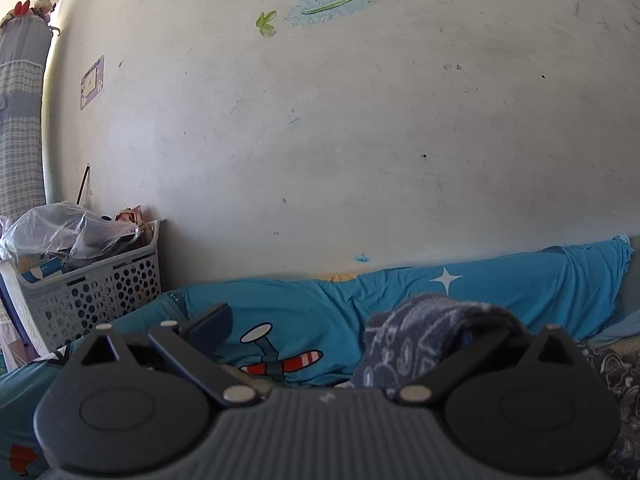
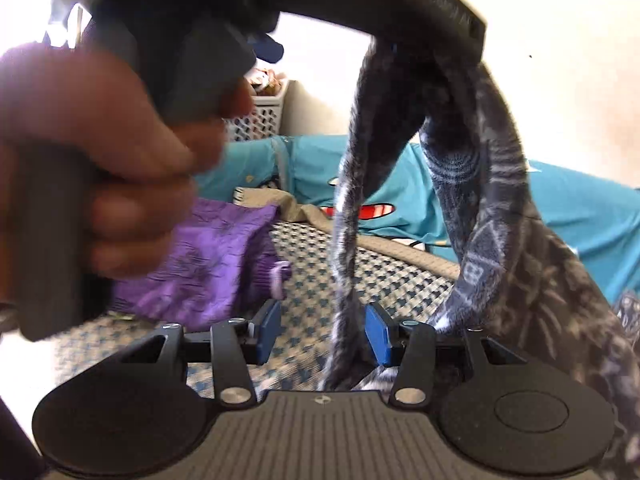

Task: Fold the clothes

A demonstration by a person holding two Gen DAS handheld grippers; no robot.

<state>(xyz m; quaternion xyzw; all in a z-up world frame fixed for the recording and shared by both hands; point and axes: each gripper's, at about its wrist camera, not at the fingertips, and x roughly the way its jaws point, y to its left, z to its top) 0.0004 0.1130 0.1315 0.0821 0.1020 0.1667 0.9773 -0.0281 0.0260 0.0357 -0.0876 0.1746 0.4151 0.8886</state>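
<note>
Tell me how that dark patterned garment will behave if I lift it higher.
The dark patterned garment is likely floppy: it hangs in limp strands. It looks fuzzy, so probably grippy. A loose strand dangles between the right gripper fingers and may snag.

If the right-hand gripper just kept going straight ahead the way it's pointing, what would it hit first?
Most likely the dark patterned garment: a strand of it hangs right between the open jaws of the right gripper. Past that lie the checked bed cover and the teal bedding, though depth is hard to judge.
</note>
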